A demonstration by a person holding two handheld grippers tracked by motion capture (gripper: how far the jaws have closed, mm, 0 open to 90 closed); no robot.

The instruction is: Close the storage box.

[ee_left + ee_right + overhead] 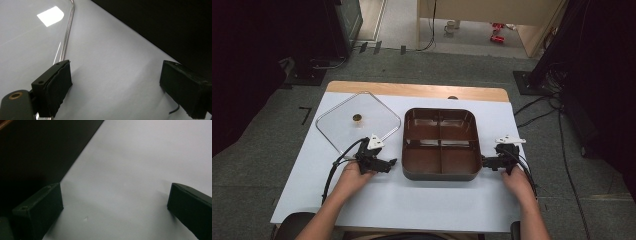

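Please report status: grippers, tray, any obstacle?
Both hand-held grippers open, left, right, flanking brown tray. Tray empty, untouched. Glass lid beside it, nothing blocking.

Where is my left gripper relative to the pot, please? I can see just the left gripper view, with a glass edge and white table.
Observer: The left gripper sits just left of the brown four-compartment pot, beside its lower left corner, apparently not touching.
Operator: Thanks. What is the glass edge I see?
Observer: It is a square glass lid with a round knob, lying flat on the table.
Operator: And the other hand?
Observer: The right gripper is at the pot's right side, open and holding nothing.
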